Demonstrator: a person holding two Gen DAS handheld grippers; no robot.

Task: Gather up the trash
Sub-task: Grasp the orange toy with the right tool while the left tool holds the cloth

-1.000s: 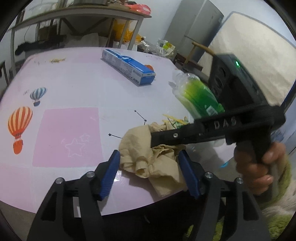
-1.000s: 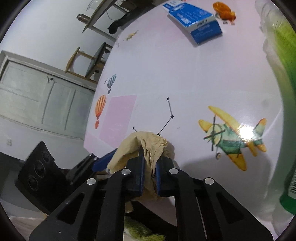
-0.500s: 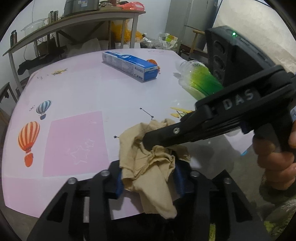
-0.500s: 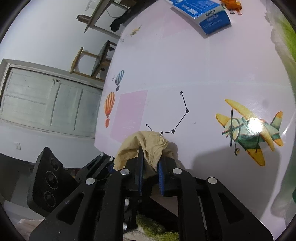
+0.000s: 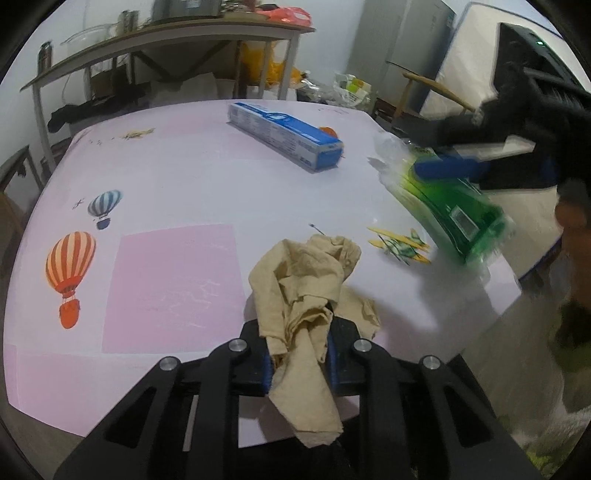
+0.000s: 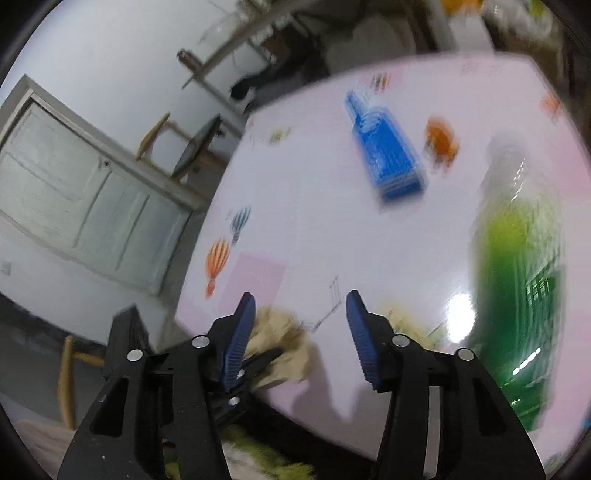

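Note:
A crumpled tan paper napkin [image 5: 306, 280] lies at the near edge of the pink table [image 5: 166, 177]. My left gripper [image 5: 299, 354] is closing on its lower part, both blue pads pressing the paper, and a flap hangs down over the table edge. In the right wrist view the napkin [image 6: 280, 336] shows blurred below and left of my right gripper [image 6: 300, 295]. That gripper's jaws are opening and nothing is between them. In the left wrist view the right gripper [image 5: 450, 170] hovers over a green plastic bottle [image 5: 454, 210] lying on its side.
A long blue box [image 5: 284, 134] lies farther back on the table, with a small orange item [image 5: 327, 131] beside it. A shelf table [image 5: 166, 33] stands behind, a fridge [image 5: 402, 48] at back right. A wooden chair [image 6: 184, 144] and a door [image 6: 81, 199] are to the left.
The right gripper let go of the napkin, opened, and rose away to the right over the bottle. The left jaws closed in on the napkin and now pinch it.

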